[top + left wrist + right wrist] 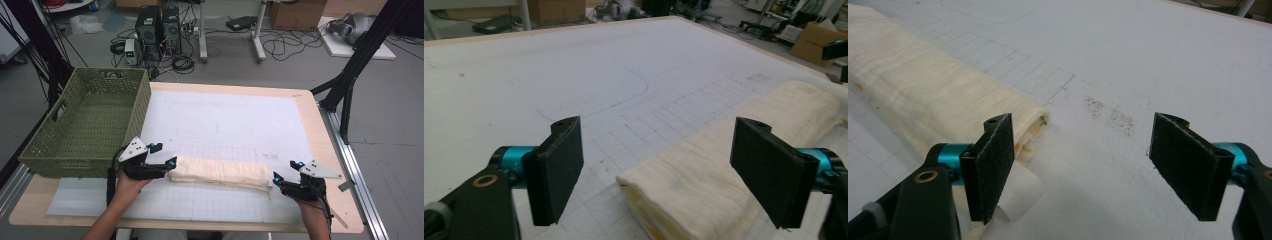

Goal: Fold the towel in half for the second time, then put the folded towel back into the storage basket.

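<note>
A cream folded cloth (pixel 220 173) lies as a long flat roll across the front of the white gridded mat (pixel 225 125). My left gripper (pixel 170 164) is open at the cloth's left end; in the left gripper view that end (pixel 704 190) lies between the black jaws, toward the right one. My right gripper (pixel 286 172) is open at the cloth's right end. The right gripper view shows that end (pixel 938 95) beside the left jaw, with bare mat between the jaws. Neither gripper holds anything.
A green woven basket (pixel 85 125) stands on the table's left side, just behind my left hand. The wooden table edge (pixel 330 150) runs along the right. Beyond the table are computer towers (pixel 159 30), cables and black frame legs (pixel 350 75) on the floor.
</note>
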A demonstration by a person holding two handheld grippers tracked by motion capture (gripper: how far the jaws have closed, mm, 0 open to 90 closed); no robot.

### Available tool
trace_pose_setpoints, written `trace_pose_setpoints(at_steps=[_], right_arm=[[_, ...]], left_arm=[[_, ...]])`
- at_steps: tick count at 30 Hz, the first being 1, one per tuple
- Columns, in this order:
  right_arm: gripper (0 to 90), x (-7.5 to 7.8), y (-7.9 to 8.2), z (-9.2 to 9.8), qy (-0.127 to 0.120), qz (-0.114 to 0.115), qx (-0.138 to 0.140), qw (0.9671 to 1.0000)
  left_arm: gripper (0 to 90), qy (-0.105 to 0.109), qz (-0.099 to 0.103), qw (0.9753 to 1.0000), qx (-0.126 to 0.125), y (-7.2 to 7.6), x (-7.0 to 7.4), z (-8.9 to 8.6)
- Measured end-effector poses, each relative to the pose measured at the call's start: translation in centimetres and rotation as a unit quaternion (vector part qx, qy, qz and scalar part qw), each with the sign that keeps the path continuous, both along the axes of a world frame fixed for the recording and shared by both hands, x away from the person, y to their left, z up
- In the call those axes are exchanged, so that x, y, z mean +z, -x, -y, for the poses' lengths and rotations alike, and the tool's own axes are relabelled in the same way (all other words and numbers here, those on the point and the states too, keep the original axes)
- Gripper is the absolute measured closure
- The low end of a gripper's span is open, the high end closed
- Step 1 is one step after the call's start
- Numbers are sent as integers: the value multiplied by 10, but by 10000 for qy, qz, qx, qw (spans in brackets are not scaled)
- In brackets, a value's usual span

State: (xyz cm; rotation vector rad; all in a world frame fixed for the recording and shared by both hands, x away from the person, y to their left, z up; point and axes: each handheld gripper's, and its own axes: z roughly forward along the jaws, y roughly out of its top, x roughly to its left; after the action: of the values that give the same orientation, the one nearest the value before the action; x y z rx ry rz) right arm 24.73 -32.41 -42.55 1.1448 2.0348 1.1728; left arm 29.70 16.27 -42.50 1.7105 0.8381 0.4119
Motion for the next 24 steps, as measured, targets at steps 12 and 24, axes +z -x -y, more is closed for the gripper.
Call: trace_pose_setpoints(at_steps=[12, 24], right_arm=[[122, 4, -1, 6, -54, 126, -358, 9993], [122, 4, -1, 6, -15, 150, -276, 9995]], left_arm=[[183, 113, 48, 9999, 4, 1, 3, -6], [184, 65, 5, 10000, -15, 0, 1, -4]])
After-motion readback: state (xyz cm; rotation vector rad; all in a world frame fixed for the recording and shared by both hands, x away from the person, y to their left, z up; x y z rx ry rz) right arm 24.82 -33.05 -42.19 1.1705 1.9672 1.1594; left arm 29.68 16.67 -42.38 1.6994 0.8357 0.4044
